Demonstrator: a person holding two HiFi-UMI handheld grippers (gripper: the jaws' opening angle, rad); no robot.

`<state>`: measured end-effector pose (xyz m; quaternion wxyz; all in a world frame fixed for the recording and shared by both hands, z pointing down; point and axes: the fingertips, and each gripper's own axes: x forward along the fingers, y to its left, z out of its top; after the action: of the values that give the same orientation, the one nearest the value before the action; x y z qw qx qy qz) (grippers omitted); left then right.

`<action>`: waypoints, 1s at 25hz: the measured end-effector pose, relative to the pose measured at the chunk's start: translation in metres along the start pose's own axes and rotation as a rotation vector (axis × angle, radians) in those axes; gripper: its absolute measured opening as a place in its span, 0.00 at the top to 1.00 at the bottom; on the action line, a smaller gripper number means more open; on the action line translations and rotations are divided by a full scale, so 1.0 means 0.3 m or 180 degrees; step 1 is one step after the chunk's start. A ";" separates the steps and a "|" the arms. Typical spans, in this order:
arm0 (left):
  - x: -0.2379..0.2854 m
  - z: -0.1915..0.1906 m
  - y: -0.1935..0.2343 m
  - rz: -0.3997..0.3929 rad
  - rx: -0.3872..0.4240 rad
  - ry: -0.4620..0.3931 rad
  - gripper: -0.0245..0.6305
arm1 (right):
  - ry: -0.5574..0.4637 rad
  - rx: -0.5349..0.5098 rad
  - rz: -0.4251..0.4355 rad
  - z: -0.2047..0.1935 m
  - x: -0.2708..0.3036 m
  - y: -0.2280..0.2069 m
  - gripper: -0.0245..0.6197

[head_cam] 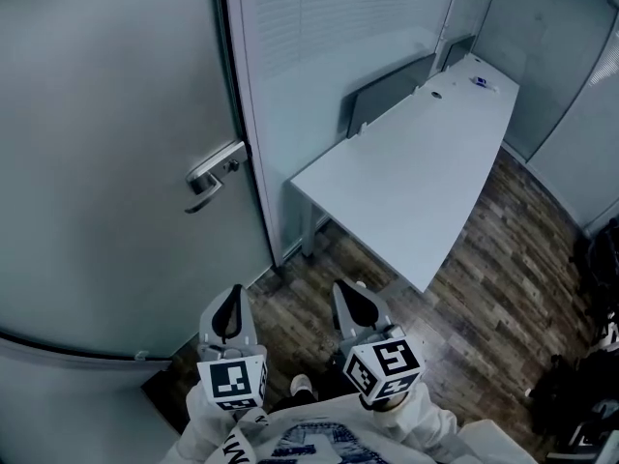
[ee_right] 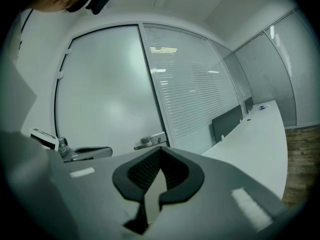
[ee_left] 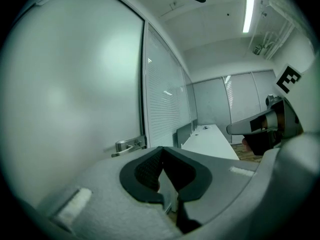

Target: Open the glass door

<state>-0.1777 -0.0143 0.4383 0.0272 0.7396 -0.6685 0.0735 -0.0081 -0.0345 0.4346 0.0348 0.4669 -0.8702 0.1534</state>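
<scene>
The frosted glass door (head_cam: pixel 106 162) fills the left of the head view, and its silver lever handle (head_cam: pixel 215 175) sits by the door's right edge. My left gripper (head_cam: pixel 230 314) is low and in front of the door, below the handle and well short of it, shut and empty. My right gripper (head_cam: pixel 353 304) is beside it to the right, also shut with nothing held. From the left gripper view the handle (ee_left: pixel 129 145) lies ahead, just left of the closed jaws. The right gripper view shows the handle (ee_right: pixel 150 140) ahead and the left gripper (ee_right: pixel 85 153) at its left.
A glass partition with blinds (head_cam: pixel 329 27) stands right of the door frame. A long white desk (head_cam: pixel 416 162) with a grey screen (head_cam: pixel 387 90) runs along it. Wood-pattern floor (head_cam: pixel 503 259) lies to the right, with dark bags (head_cam: pixel 580 375) at the far right.
</scene>
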 end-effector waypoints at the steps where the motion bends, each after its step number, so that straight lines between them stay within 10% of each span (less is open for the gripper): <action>1: 0.014 -0.001 0.008 0.0032 -0.0007 -0.0007 0.96 | 0.0000 -0.0011 0.0029 0.005 0.018 -0.005 0.96; 25: 0.443 0.032 0.086 0.1198 -0.0072 0.0277 0.96 | 0.0471 -0.0101 0.1235 0.126 0.614 -0.223 0.96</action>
<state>-0.1900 -0.1494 0.4466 0.0502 0.5973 -0.7940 0.1017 -0.0534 -0.2281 0.4520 0.0758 0.2775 -0.9412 0.1775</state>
